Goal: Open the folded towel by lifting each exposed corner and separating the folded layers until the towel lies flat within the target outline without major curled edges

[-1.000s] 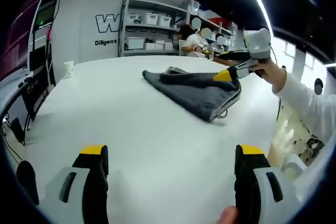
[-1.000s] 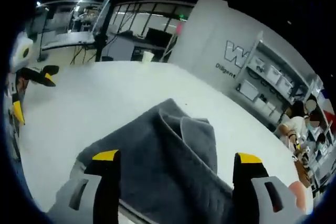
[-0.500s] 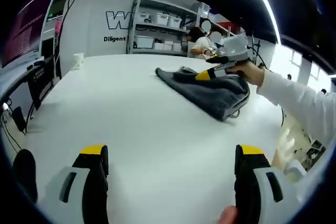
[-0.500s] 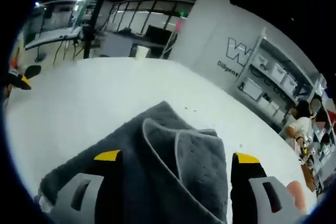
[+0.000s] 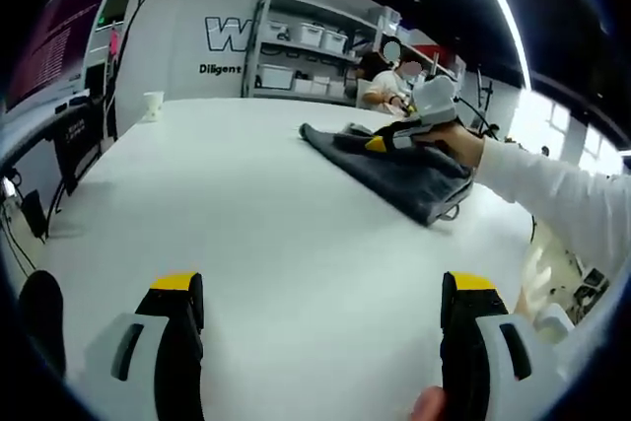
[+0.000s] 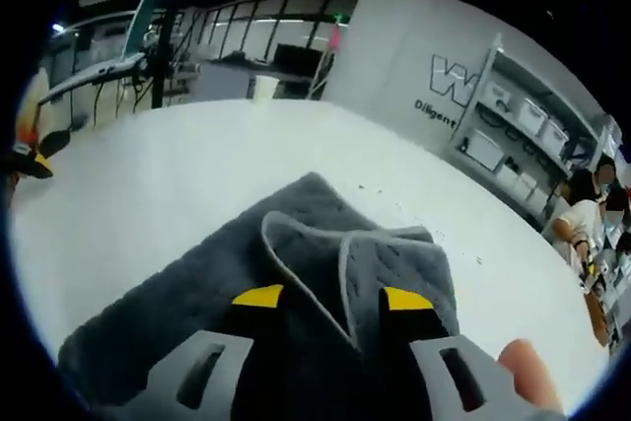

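Observation:
A dark grey folded towel [image 5: 394, 160] lies on the white table [image 5: 246, 204], far right of centre in the left gripper view. My right gripper [image 5: 394, 138], held by a hand in a white sleeve, rests on its top there. In the right gripper view the towel [image 6: 197, 273] shows a curled upper layer with pale trim [image 6: 394, 263]. My right gripper [image 6: 332, 297] presses on it with its jaws drawn halfway in, a fold lying in the gap. My left gripper [image 5: 323, 285] hovers open over bare table well short of the towel, and its yellow tip [image 6: 30, 160] shows at the left edge.
A paper cup [image 5: 153, 104] stands at the table's far left corner. Shelves with white bins [image 5: 296, 46] and a seated person [image 5: 389, 81] are behind the table. A desk with monitors [image 5: 59, 135] runs along the left. Bare tabletop lies between my left gripper and the towel.
My right gripper's jaws have narrowed from wide open to about half that gap and sunk onto the towel's upper fold. The left gripper stays open, and its view has shifted slightly.

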### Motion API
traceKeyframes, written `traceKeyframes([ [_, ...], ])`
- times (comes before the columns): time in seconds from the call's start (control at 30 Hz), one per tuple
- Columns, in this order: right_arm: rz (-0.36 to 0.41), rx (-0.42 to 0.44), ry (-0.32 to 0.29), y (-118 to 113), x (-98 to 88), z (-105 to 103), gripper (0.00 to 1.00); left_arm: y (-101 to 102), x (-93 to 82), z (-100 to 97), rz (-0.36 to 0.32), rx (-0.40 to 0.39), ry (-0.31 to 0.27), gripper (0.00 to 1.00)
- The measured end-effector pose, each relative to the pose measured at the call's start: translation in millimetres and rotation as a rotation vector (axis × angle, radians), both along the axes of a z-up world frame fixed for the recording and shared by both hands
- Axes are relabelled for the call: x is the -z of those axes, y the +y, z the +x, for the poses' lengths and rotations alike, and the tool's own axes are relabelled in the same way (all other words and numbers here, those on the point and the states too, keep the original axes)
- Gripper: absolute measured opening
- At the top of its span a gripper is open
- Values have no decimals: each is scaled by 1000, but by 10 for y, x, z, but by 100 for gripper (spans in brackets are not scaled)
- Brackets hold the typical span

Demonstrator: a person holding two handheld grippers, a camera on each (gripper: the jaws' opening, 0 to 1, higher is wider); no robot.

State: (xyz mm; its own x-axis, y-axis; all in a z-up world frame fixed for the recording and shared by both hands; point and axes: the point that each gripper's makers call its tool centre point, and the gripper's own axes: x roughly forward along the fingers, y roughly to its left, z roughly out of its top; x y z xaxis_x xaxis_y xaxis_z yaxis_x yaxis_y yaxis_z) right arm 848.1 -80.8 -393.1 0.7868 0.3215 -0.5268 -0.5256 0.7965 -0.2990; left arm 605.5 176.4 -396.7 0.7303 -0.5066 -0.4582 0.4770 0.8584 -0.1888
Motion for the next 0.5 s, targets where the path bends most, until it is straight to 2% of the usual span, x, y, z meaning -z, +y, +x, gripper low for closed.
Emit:
traceKeyframes([
  [0.13,-6,-7,9,13,22,-20,15,3,8,5,-2,-3,2,100],
  [0.23,-21,-18,11,19,26,-46,0,6,21,9,-3,-3,5,100],
  [0.3,-29,-19,10,5,13,-57,0,0,9,8,-3,-3,5,100],
  [0.4,-2,-12,17,-28,-57,-81,0,2,8,3,-3,-4,3,100],
  [0.5,6,-5,-4,-62,-162,-86,0,1,-1,4,-2,-5,2,100],
])
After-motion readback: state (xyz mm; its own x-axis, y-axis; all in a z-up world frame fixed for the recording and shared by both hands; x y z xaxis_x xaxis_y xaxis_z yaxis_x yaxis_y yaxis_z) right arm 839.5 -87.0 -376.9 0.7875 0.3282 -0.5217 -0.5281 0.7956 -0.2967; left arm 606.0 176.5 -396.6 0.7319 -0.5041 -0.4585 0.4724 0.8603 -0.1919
